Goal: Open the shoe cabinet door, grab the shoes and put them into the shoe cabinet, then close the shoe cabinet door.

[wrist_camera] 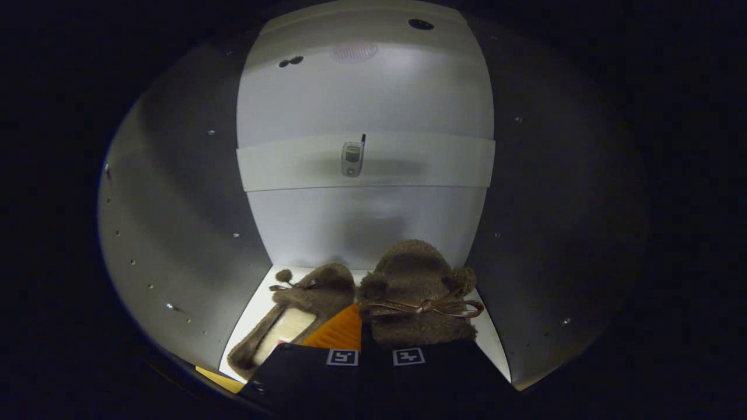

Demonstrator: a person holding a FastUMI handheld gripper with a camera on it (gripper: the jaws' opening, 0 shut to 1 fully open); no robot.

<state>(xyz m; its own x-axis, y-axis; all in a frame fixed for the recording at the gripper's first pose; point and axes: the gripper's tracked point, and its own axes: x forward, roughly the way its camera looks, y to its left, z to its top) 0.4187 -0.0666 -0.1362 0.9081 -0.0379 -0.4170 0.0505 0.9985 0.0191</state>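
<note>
Inside the white shoe cabinet [365,111], the gripper [360,344] pinches the right fuzzy slipper [417,291], setting it beside the left slipper [303,309] on the cabinet floor [259,303].

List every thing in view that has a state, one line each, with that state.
Shoe cabinet: door open, interior in view.
Left slipper: lying on the cabinet floor, opening up.
Right slipper: on the cabinet floor, just ahead of the fingers.
Hand-held gripper: fingers close together; grip on the right slipper cannot be told.
Phone: lying on the middle shelf.
</note>
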